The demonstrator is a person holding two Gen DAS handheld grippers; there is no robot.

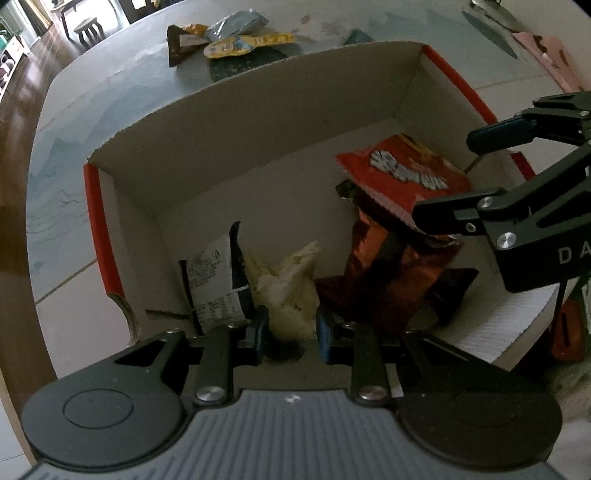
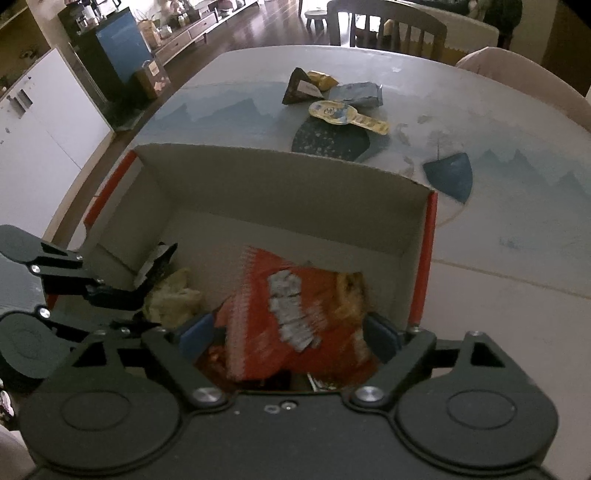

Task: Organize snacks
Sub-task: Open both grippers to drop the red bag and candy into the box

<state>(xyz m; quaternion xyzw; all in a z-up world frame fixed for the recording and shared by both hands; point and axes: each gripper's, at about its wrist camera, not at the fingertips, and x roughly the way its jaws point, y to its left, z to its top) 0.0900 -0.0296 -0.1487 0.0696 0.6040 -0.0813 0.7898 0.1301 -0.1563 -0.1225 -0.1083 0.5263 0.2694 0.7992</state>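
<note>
An open cardboard box (image 1: 258,129) with red edges holds several snack packets. My left gripper (image 1: 290,336) reaches down into its near left corner, shut on a crumpled pale yellow packet (image 1: 288,288). Beside that packet stands a white and dark blue packet (image 1: 214,284). My right gripper (image 2: 288,334) hangs over the right half with its jaws wide apart. A red packet (image 2: 291,314) lies blurred between the fingers, and the pads do not press on it. It rests on a shiny orange-brown packet (image 1: 391,266). The right gripper (image 1: 443,177) enters the left wrist view from the right.
Several loose packets (image 2: 332,99) lie in a heap on the table (image 2: 498,258) beyond the box's far wall (image 2: 277,184). A pink item (image 1: 550,59) sits at the far right. Chairs (image 2: 388,26) stand behind the table.
</note>
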